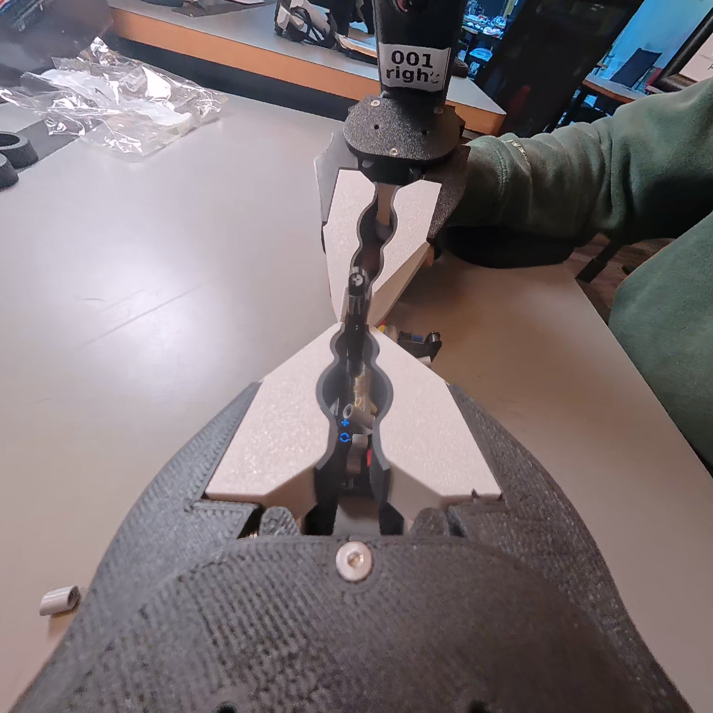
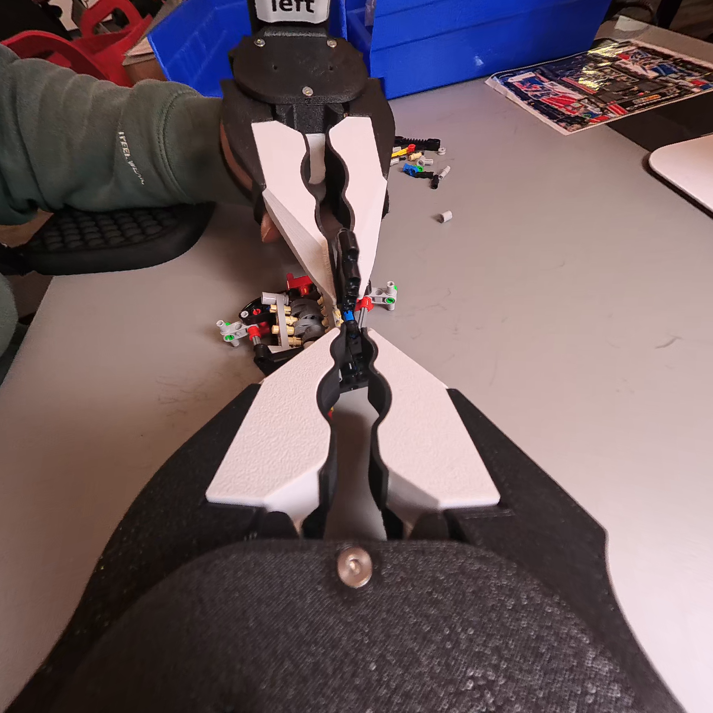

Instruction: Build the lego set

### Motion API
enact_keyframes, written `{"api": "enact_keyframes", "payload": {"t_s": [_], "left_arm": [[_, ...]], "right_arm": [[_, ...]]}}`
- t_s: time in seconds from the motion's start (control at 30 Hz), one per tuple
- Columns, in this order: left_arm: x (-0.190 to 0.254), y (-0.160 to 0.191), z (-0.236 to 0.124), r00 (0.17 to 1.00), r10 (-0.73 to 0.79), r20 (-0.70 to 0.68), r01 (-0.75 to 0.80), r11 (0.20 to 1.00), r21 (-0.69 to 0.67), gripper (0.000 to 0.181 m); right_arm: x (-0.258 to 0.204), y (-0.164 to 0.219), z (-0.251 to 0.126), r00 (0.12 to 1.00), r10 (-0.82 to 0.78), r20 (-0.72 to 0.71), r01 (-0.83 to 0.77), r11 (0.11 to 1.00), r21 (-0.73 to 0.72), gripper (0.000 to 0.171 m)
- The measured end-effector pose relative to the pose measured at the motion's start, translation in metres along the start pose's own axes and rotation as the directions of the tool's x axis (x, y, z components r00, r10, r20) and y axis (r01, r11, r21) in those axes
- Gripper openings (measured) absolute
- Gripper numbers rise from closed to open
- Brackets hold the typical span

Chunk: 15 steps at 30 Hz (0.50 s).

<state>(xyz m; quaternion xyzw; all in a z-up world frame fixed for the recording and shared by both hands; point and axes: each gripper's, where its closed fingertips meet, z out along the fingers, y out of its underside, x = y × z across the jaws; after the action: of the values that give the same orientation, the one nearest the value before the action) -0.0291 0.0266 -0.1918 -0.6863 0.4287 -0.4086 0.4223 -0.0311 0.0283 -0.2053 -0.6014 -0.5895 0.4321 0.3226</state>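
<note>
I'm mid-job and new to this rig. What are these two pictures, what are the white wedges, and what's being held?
There is no robot arm. A person in green sleeves holds a hand-operated gripper in each hand, and each picture comes from a camera on one gripper, looking along its white fingers.

In the left wrist view the left gripper fills the bottom and the right gripper faces it. The right wrist view is the reverse: right gripper below, left gripper opposite.

Both grippers are shut, tip to tip, on one long black lego piece held above the grey table.

On the table: a partly built lego model, loose small parts, a single grey sleeve piece, an instruction booklet, blue bins and empty plastic bags.
</note>
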Motion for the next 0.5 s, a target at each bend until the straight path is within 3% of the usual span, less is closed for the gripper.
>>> {"api": "enact_keyframes", "payload": {"t_s": [0.2, 0.33, 0.5], "left_arm": [[0.0006, -0.0003, 0.0002, 1.000, 0.014, 0.008, -0.014, 1.000, 0.002, 0.006], [0.0018, -0.0004, 0.0002, 0.999, 0.030, 0.012, -0.030, 1.000, 0.003, 0.006], [0.0053, 0.0007, 0.0010, 0.999, 0.040, -0.008, -0.040, 0.999, -0.005, 0.006]], "right_arm": [[-0.0004, -0.0001, -0.0004, 1.000, 0.006, 0.002, -0.006, 1.000, 0.000, 0.006], [-0.0055, -0.0082, -0.0004, 1.000, -0.007, 0.019, 0.006, 0.999, 0.041, 0.020], [-0.0080, -0.0056, 0.0094, 0.998, -0.066, 0.014, 0.066, 0.998, 0.007, 0.007]]}}
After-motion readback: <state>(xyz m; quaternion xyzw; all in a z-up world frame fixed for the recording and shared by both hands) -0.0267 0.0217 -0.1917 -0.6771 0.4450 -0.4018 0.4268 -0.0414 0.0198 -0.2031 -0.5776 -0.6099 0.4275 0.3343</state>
